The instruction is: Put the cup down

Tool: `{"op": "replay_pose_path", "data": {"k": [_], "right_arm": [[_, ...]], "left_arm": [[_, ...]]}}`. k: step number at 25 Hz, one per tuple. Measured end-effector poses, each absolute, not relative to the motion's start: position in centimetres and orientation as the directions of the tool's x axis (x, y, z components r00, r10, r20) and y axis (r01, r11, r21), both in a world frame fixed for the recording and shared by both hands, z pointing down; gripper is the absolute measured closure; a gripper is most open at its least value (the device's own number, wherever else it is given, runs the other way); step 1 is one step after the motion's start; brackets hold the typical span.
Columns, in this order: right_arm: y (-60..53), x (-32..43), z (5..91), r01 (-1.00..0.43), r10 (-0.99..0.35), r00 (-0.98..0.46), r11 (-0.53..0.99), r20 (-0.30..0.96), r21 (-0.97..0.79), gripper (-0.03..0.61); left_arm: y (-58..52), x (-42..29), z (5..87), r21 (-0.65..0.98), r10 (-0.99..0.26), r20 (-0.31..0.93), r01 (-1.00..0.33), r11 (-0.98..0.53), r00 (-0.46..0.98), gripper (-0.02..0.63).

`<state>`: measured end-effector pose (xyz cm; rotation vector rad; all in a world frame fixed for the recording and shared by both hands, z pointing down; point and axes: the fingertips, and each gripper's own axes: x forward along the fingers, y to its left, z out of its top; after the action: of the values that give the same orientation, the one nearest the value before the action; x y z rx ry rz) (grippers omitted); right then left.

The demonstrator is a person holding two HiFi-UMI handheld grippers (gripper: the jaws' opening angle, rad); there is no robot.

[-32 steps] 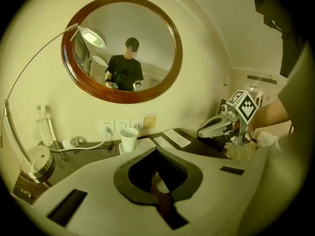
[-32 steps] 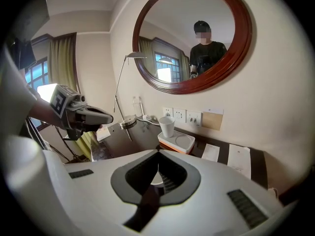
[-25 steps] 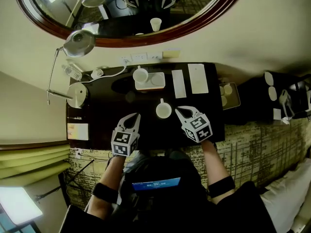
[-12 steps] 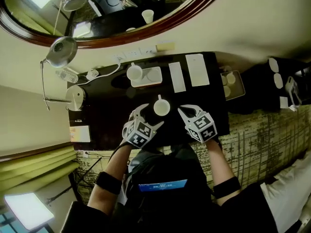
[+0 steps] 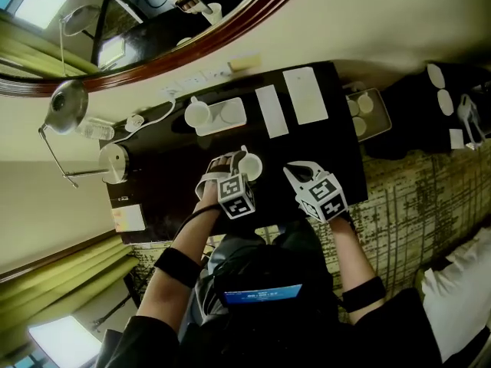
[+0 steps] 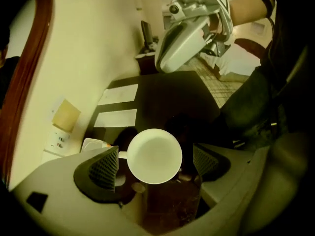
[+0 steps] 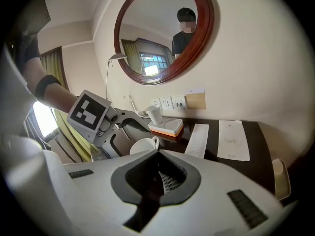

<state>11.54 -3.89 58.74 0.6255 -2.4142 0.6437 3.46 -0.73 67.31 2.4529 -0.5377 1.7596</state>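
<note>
Left claw spread over the cup, right claw idle

My left claw [image 6: 155, 164] pointed steeply down over the cup [image 5: 250, 166], which stood upright on the dark table [image 5: 169, 194] near the frame's centre, mouth up. The jaws had just been opening, with the cup between them and neither pad pressing its wall. I judged the wide spread was there to clear the rim and the handle, which faced the left pad. My right claw [image 7: 162, 178] was pressed together on nothing and sat right of the cup, probably to keep out of the way.
</note>
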Motion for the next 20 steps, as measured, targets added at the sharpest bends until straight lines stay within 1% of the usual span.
{"op": "replay_pose_path", "data": {"k": [4,16,17,18,20], "right_arm": [[-4.2,12.1,59.2,-0.559,-0.284,-0.732,0.771,0.619,-0.307,0.574],[-5.4,11.5,59.3,-0.55,-0.276,-0.734,0.777,0.62,-0.306,0.574],[-5.4,11.4,59.3,-0.55,-0.276,-0.734,0.777,0.62,-0.306,0.572],[-5.5,11.3,59.3,-0.55,-0.275,-0.735,0.777,0.62,-0.306,0.572],[-5.5,11.3,59.4,-0.549,-0.273,-0.735,0.778,0.621,-0.307,0.574]], "left_arm": [[-0.6,2.7,69.3,-0.157,-0.224,0.948,-0.283,-0.946,0.225,0.141],[-1.4,3.0,70.9,-0.166,-0.21,0.961,-0.229,-0.959,0.182,0.143],[-1.5,3.0,71.0,-0.176,-0.218,0.96,-0.226,-0.958,0.176,0.146],[-1.6,3.0,71.0,-0.187,-0.227,0.959,-0.222,-0.957,0.171,0.183],[-1.8,3.0,70.9,-0.207,-0.244,0.956,-0.217,-0.954,0.163,0.202]]}}
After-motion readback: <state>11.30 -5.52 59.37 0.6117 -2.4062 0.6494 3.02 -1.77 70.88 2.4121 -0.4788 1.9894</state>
